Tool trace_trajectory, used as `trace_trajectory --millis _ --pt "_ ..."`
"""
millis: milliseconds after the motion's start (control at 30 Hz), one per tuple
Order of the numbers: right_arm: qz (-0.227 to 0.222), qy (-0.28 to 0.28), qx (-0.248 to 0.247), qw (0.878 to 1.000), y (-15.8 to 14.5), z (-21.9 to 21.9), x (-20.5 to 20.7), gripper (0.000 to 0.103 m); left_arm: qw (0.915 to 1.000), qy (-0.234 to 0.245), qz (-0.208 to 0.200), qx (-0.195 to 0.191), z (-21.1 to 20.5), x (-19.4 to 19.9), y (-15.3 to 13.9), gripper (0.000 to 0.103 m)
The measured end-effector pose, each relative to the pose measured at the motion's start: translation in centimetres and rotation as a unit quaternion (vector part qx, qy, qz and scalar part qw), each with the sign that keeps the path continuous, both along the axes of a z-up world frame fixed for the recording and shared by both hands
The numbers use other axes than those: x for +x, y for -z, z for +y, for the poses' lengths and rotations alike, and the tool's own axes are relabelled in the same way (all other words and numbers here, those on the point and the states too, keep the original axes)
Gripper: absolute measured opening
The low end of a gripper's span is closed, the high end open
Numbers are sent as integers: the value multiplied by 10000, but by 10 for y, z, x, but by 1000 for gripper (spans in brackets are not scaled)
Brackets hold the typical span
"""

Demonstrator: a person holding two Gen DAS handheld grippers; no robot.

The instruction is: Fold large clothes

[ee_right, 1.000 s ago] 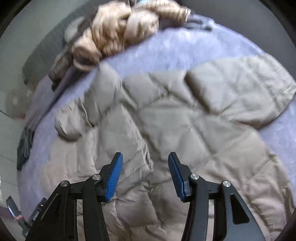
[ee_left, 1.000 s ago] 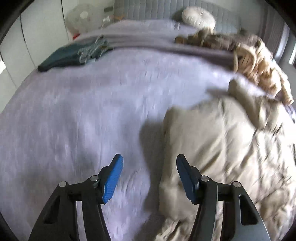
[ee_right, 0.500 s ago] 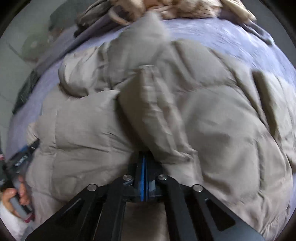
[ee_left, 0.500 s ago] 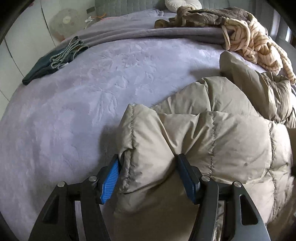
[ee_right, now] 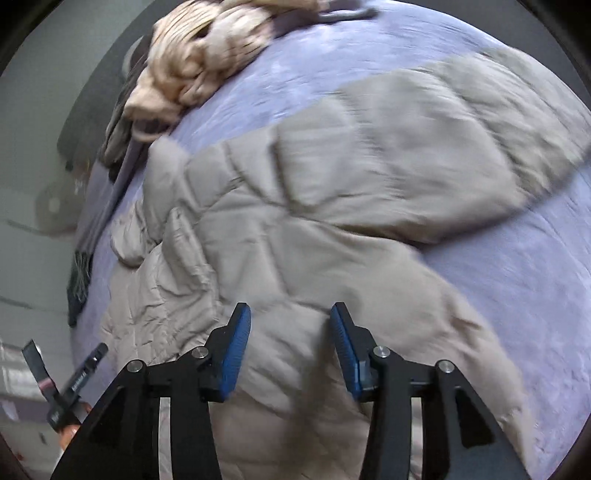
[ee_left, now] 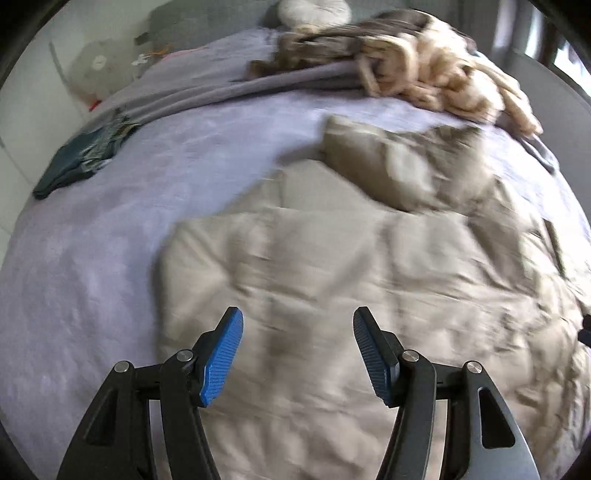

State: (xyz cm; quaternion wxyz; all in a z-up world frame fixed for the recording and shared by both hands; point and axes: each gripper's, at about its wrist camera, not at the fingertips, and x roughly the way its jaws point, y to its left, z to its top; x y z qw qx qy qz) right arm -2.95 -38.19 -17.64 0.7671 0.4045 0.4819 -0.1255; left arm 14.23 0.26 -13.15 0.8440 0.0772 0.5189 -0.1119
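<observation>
A large beige quilted puffer jacket (ee_left: 351, 258) lies spread on a lilac bedspread (ee_left: 110, 240). It also shows in the right wrist view (ee_right: 314, 221), one sleeve stretched out to the right (ee_right: 461, 140). My left gripper (ee_left: 298, 354) is open and empty, held above the jacket's near left part. My right gripper (ee_right: 290, 349) is open and empty, just above the jacket's lower middle. The left gripper's fingers (ee_right: 85, 369) show at the lower left of the right wrist view.
A heap of striped cream and brown clothes (ee_left: 424, 70) lies at the far right of the bed, also in the right wrist view (ee_right: 199, 62). A folded dark teal garment (ee_left: 81, 158) lies at the far left. A pillow (ee_left: 314, 9) and a fan (ee_left: 96, 70) stand behind.
Half a second ago both grippers gripped folds of the jacket. Both have let go and opened, and the jacket now lies flatter on the bed. Both views have pulled back.
</observation>
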Motion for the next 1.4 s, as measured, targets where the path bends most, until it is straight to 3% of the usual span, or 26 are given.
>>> trace_trajectory --millis 133,233,300,333,367,533,567,900,1000,1167,1267,1333,1367,1400 --pt "32 388 125 9992 2 -35 -45 53 9994 315 146 -72 -52 -23 -1 64" --pt "18 713 176 9973 3 -63 -68 65 9989 415 200 -128 -86 -37 -2 64" --pt "9 940 265 9952 5 -82 -81 66 9984 449 279 -188 -102 -44 -1 85" --pt "5 1065 347 9937 7 -93 -89 67 9983 454 279 -223 -110 -48 -1 101" --pt "-4 1167 418 9923 9 -102 -94 68 9985 438 223 -241 -117 -52 -2 102" --pt "-171 1892 822 9783 21 -159 -125 81 9971 675 343 -98 -155 -70 3 102" --pt "-222 2006 886 9754 24 -168 -128 89 9968 706 375 -84 -161 -73 3 102" --pt "-1367 2953 1406 9351 42 -247 -134 90 9964 640 554 38 -196 -83 10 102" --pt "-1756 3021 1756 9204 48 -263 -119 90 9951 702 701 2 -202 -83 13 102" --pt "-2070 3257 2345 8922 55 -281 -101 90 9955 794 526 11 -205 -86 4 102" --pt "-1872 3181 2429 8971 54 -285 -87 91 9960 799 406 40 -200 -83 -2 102" --pt "-1713 3155 2300 9046 48 -285 -80 83 9965 763 335 55 -193 -78 -6 102" --pt "-1655 3123 2249 9080 45 -284 -77 60 9968 737 314 46 -189 -76 -8 102" --pt "-1532 3040 2186 9145 42 -282 -73 22 9972 687 279 18 -183 -73 -11 102"
